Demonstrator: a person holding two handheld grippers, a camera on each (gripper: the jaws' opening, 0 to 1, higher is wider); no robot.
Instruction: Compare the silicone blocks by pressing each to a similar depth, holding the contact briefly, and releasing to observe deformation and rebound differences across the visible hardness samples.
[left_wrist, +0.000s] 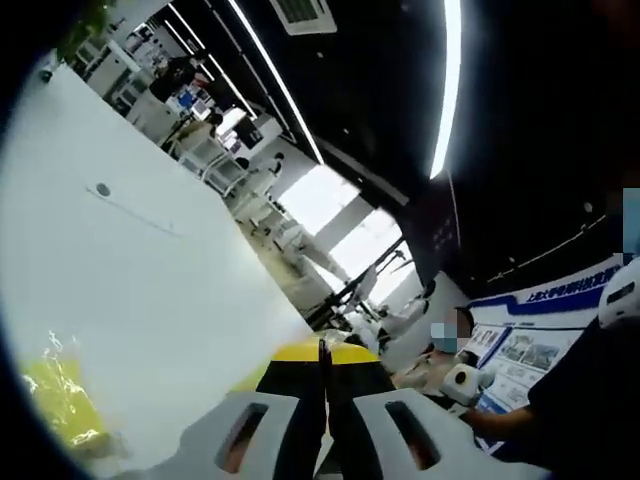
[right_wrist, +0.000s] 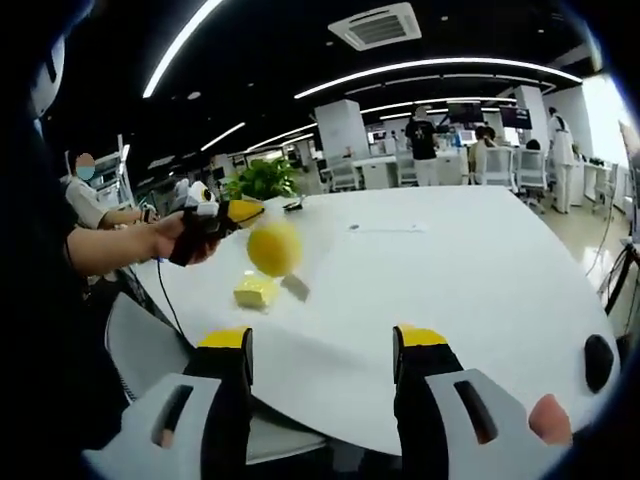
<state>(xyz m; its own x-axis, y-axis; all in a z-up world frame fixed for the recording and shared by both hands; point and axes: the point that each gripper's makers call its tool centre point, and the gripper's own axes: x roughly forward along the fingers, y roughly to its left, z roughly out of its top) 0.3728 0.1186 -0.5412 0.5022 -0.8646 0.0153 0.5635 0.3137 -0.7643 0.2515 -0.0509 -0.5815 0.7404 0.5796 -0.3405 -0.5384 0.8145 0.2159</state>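
The left gripper (right_wrist: 240, 212), jaws together, hovers beside a yellow ball (right_wrist: 273, 248) above the yellow block (right_wrist: 256, 291) on the white table (right_wrist: 450, 270), left of the spread-jawed right gripper (right_wrist: 322, 355)

Bright office, lit from long ceiling light strips (right_wrist: 440, 68) overhead plus daylight from windows (left_wrist: 330, 200), blown out white in the left gripper view and at the far right edge of the right gripper view. White table (right_wrist: 450, 290) is glossy, mild glare, nearly overexposed in the left gripper view. Yellow ball (right_wrist: 273, 247) is soft, motion-blurred; small shadow on the table just beside the yellow block (right_wrist: 256, 291). Strong fisheye bending: light strips curve, edges darken. Left gripper view heavily rolled, foreground claw out of focus, yellow patch at lower left smeared. Background people small, blurry.
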